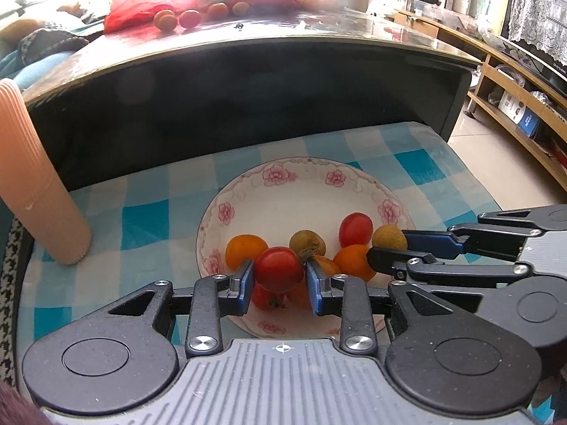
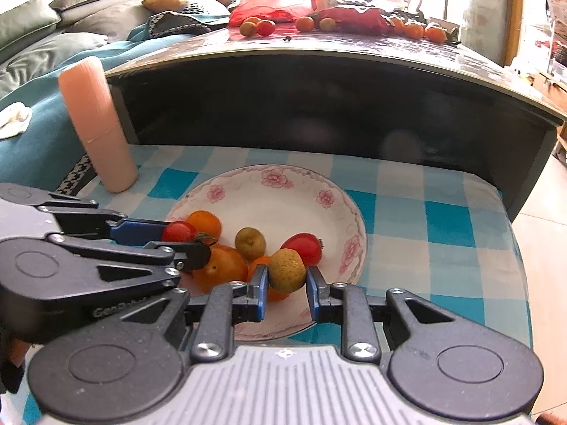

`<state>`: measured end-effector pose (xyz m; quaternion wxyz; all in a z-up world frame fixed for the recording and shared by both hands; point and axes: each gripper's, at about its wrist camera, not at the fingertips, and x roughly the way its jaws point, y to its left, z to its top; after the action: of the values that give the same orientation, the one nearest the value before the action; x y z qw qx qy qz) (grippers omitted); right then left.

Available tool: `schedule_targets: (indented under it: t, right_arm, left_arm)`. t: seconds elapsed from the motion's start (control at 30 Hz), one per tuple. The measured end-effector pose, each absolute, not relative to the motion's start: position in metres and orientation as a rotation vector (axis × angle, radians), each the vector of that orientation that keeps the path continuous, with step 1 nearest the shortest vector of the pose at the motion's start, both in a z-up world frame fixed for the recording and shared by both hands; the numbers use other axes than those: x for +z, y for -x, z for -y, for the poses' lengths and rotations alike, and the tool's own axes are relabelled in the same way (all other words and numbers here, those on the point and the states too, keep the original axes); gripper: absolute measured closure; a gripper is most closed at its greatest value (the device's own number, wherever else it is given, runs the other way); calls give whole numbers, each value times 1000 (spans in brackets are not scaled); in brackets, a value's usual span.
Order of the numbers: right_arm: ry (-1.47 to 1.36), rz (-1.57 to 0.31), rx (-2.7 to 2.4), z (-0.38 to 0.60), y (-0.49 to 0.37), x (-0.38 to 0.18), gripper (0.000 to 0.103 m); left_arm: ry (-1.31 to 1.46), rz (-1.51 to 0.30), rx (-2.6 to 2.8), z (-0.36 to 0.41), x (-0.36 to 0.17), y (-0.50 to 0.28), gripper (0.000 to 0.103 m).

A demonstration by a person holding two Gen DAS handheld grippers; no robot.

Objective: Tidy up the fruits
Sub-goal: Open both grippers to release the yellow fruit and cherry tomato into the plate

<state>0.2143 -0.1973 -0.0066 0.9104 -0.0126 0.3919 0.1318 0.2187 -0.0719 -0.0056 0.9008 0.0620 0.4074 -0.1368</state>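
Both jaws grip fruit: tomato (image 1: 279, 268); longan (image 2: 287, 270).

Fruit (image 1: 269, 299) under left gripper (image 1: 280, 276)

Strong daylight from the far windows blows out the top of both views (hazy veil, glare on the glossy dark tabletop (image 1: 319, 32)), while fisheye bending curves every edge and the near plate (image 2: 319, 184) stays sharp.
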Motion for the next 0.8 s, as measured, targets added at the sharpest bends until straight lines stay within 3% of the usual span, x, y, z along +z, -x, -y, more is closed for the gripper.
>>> schedule_targets:
  t: [0.8]
  right_arm:
    - [-30,-823,241,202,-227,-9,61]
  left_arm:
    - [-106,-820,-252,64,-2,-223,46]
